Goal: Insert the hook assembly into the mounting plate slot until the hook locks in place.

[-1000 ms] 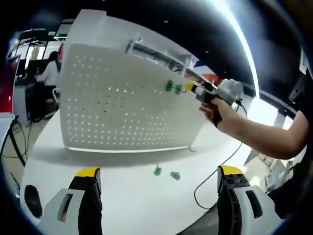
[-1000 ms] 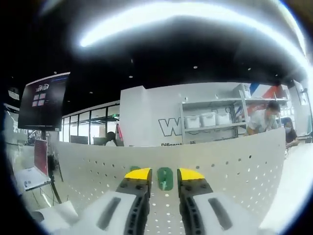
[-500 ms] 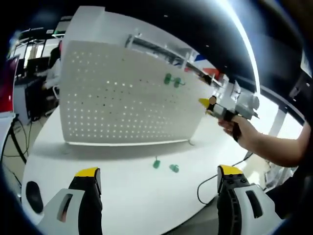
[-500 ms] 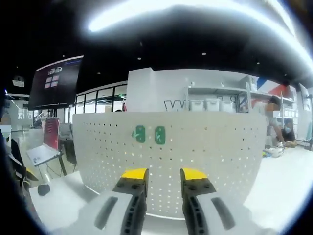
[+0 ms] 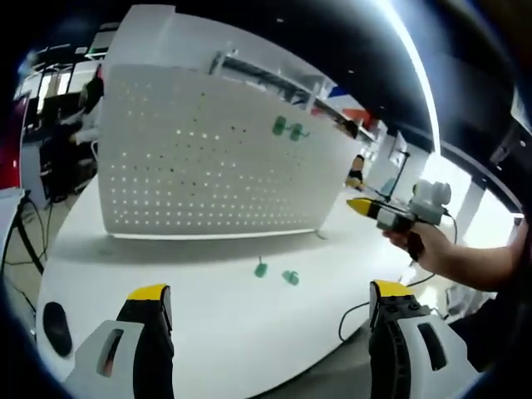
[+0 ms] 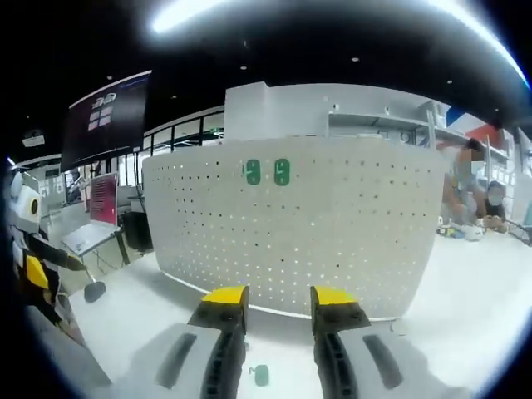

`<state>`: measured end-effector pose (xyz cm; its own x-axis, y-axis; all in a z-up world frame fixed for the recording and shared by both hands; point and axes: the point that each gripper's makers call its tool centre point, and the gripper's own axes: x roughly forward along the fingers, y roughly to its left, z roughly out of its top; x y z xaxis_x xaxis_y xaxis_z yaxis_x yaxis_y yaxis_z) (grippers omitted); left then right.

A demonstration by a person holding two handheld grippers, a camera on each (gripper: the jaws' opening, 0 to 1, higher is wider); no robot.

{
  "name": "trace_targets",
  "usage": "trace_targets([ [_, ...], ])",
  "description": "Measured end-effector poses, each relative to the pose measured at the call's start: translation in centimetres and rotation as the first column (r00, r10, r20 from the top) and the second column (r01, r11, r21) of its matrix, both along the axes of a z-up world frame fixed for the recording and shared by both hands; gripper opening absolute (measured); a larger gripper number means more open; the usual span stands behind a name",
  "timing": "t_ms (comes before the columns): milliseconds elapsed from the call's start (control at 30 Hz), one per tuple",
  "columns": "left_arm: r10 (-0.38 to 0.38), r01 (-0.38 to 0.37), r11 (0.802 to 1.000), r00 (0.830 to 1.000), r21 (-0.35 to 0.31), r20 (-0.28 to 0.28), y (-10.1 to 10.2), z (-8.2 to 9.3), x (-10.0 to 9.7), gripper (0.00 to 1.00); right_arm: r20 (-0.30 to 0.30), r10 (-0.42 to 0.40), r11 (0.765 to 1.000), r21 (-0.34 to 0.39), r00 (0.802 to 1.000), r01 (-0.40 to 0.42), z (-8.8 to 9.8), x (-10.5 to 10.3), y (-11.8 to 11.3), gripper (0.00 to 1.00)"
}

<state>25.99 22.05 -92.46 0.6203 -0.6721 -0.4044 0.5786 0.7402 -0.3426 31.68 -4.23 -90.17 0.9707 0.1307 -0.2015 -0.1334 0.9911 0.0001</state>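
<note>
Green hooks (image 6: 267, 172), two of them, are sitting side by side high on the white pegboard (image 6: 332, 233), straight ahead of and above the right tongs (image 6: 278, 298); judged from how they lie, both are already seated in the plate. Two more green hooks (image 5: 275, 273) are lying loose on the white table (image 5: 208, 332), ahead of the left tongs (image 5: 270, 293) and between them and the board's foot; one of these is showing low between the right jaws, just beyond their yellow tips. The right tongs are standing slightly parted and pinching nothing, well apart from the board; the left tongs are spreading wide and carrying nothing. Remaining work, as a judgement: the loose hooks are waiting to be picked up and inserted; whether the mounted pair are locked cannot be told.
</note>
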Motion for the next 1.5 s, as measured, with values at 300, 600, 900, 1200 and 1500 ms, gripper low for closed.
trace_targets([
  [300, -0.012, 0.012, 1.000, 1.000, -0.019, -0.013, -0.9, -0.2, -0.9, 1.00, -0.059, 0.060, 0.998, 0.024, 0.996, -0.059, -2.2, -3.1, 2.5, 0.28],
  [600, -0.030, 0.029, 0.999, 0.999, -0.037, -0.026, -1.7, -0.3, -1.8, 1.00, -0.104, 0.114, 0.993, 0.035, 0.988, -0.111, -3.9, -5.9, 4.6, 0.28],
  [900, -0.018, 0.018, 1.000, 0.999, -0.011, -0.028, -0.9, -0.9, -2.3, 1.00, -0.151, 0.141, 0.989, 0.058, 0.978, -0.133, -5.6, -8.1, 5.7, 0.30],
  [1200, -0.018, 0.018, 1.000, 0.999, 0.006, -0.051, -0.6, -1.6, -2.4, 1.00, -0.229, 0.187, 0.981, 0.094, 0.955, -0.170, -7.7, -9.6, 6.8, 0.29],
  [1500, -0.037, 0.043, 0.997, 0.995, 0.066, -0.088, -0.4, -3.3, -2.8, 1.00, -0.301, 0.247, 0.969, 0.099, 0.921, -0.227, -9.3, -10.1, 7.3, 0.29],
])
